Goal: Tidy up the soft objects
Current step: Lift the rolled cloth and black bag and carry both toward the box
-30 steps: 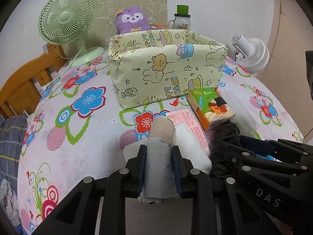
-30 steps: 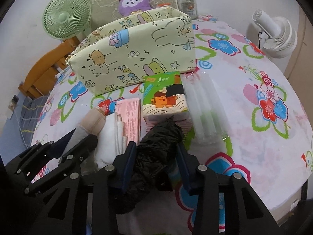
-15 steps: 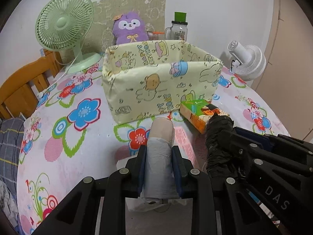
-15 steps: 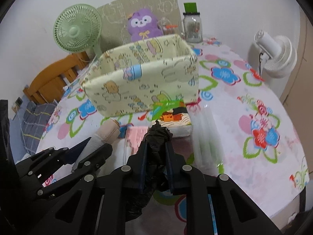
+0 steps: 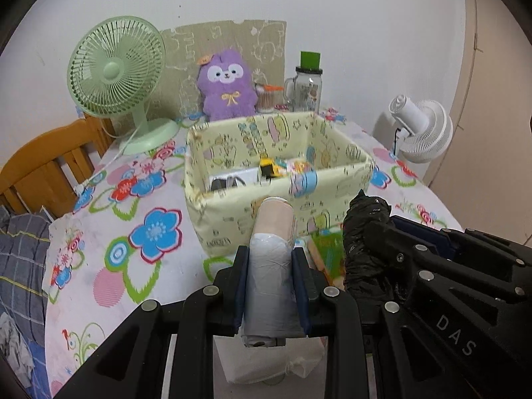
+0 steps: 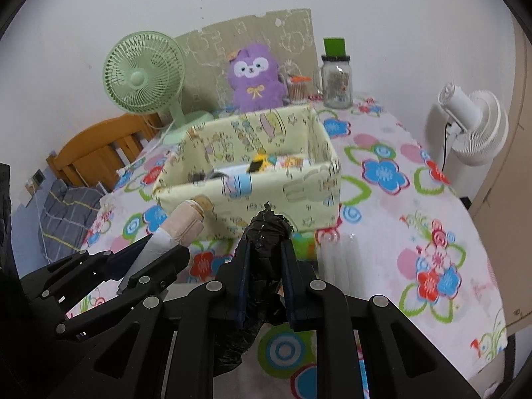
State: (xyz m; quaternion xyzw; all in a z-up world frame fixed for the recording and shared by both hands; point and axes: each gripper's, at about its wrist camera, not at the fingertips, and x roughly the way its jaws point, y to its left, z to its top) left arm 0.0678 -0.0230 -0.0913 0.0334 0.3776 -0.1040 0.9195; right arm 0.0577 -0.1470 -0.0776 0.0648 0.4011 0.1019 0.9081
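Observation:
My left gripper point(image 5: 270, 267) is shut on a grey-and-beige roll point(image 5: 271, 259) held above the flowered table. Beside it, my right gripper point(image 6: 265, 261) is shut on a crumpled black plastic bag point(image 6: 266, 252); the same black bag point(image 5: 364, 232) shows at the right of the left wrist view. Ahead of both stands a pale yellow fabric box point(image 5: 282, 173) with cartoon prints, open at the top, with a few small items inside. A green tissue pack point(image 5: 327, 249) lies on the table between the grippers and the box.
A green desk fan point(image 5: 116, 76), a purple plush point(image 5: 227, 88) and a glass jar with a green lid point(image 5: 306, 83) stand behind the box. A white fan point(image 5: 420, 129) is at the right edge. A wooden chair point(image 5: 43, 166) stands left. A clear plastic pack point(image 6: 335, 259) lies right of the tissue pack.
Both grippers rose off the table with their loads, so the box's inside now shows. The right gripper closed on the black bag.

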